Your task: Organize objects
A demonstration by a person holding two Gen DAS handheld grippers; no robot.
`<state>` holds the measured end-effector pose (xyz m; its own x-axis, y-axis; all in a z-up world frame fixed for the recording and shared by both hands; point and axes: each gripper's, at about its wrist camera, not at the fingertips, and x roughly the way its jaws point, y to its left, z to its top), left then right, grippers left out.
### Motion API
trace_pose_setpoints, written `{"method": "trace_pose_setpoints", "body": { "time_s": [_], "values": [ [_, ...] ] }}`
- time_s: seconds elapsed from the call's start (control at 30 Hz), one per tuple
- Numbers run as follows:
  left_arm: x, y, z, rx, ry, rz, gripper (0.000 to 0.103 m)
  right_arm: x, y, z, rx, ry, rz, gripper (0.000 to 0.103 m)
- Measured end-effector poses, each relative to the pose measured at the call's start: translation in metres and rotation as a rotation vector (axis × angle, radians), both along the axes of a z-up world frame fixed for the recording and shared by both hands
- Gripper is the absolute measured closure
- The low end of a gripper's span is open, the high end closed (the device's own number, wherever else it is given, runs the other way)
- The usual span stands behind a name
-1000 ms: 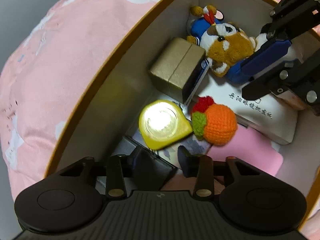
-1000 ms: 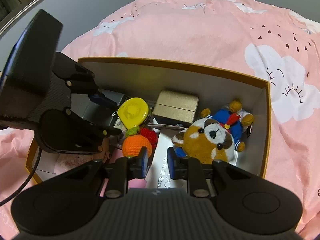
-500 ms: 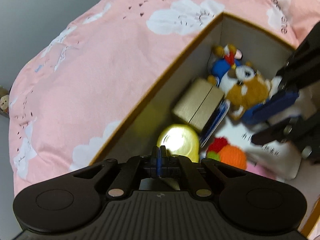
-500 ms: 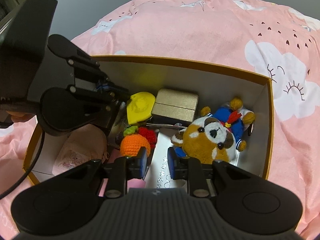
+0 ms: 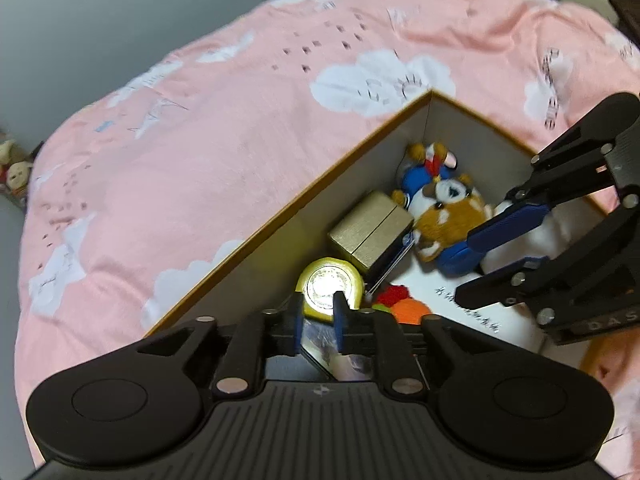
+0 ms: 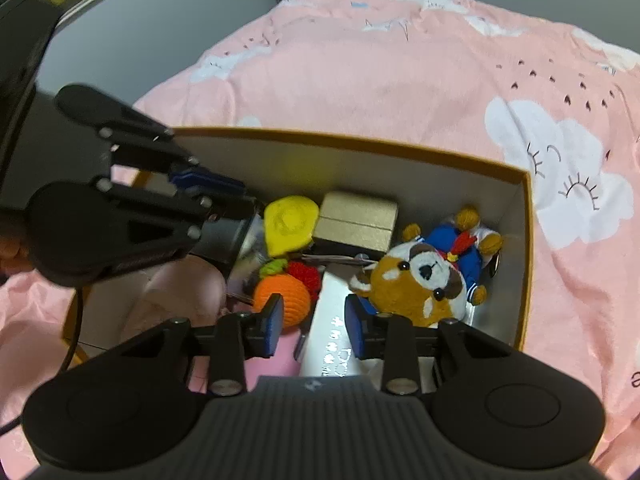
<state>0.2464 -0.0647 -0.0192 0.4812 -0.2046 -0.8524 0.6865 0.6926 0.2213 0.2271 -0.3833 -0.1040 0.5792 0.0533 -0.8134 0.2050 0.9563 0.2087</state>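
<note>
Now – box [image 6: 524, 240] packed | both grippers above rim, jaws apart

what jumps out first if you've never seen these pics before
The pink cloud-print bedspread fills both views, with an open gold-rimmed box sitting on it. Inside, the brown-and-white plush animal lies at the box's right end, beside a gold case, a yellow tape measure and an orange crochet fruit. Both grippers hover over the box, jaws apart.
</note>
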Motion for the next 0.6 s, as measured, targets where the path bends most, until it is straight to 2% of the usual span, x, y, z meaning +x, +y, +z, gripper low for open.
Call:
{"method": "trace_pose_setpoints", "body": {
  "time_s": [0.13, 0.3, 0.4, 0.6],
  "values": [
    [-0.024, 0.006, 0.023, -0.038, -0.045, 0.060, 0.068, -0.009, 0.010, 0.018, -0.028, -0.035, -0.009, 0.057],
    [-0.050, 0.013, 0.044, -0.109, -0.096, 0.142, 0.055, -0.029, 0.030, 0.043, -0.093, -0.101, -0.021, 0.052],
    [-0.070, 0.018, 0.058, -0.133, -0.142, 0.182, 0.050, -0.045, 0.041, 0.057, -0.119, -0.149, -0.045, 0.051],
    [-0.113, 0.024, 0.078, -0.172, -0.253, 0.275, 0.034, -0.084, 0.064, 0.077, -0.186, -0.235, -0.091, 0.048]
  ]
}}
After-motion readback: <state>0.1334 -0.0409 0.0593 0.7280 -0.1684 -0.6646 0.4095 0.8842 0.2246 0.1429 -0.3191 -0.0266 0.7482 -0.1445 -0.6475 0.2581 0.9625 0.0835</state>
